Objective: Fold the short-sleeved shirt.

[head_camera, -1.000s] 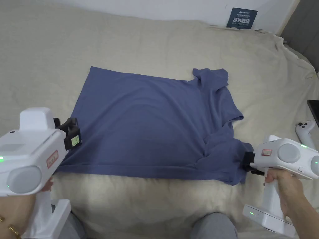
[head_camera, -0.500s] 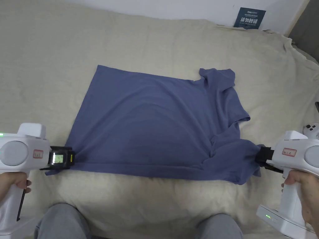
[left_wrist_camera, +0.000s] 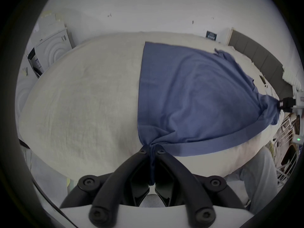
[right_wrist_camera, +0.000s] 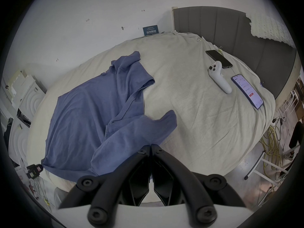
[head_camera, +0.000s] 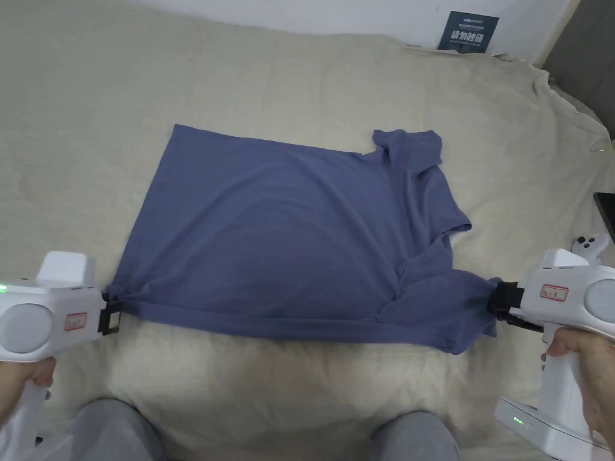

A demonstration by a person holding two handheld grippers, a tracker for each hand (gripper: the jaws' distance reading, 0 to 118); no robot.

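The left gripper (head_camera: 110,309) has its two jaws pinched tight on the near left corner of the blue shirt (head_camera: 288,240), and the cloth bunches up into a little tail between the jaws in the left gripper view (left_wrist_camera: 152,198). The right gripper (head_camera: 497,305) bites the shirt at its near right end, with both jaws pressed together on a fold of cloth (right_wrist_camera: 151,146); it looks like the sleeve, but the folds make that hard to tell. A hand (head_camera: 570,351) holds the right gripper's white handle. The shirt lies spread out on the bed (head_camera: 300,66) with its cream sheet, and its near edge is pulled into a line between the two grippers. Off to the right on the sheet lie a white controller (right_wrist_camera: 219,78) and two phones, one dark (right_wrist_camera: 218,58) and one lit (right_wrist_camera: 247,91).
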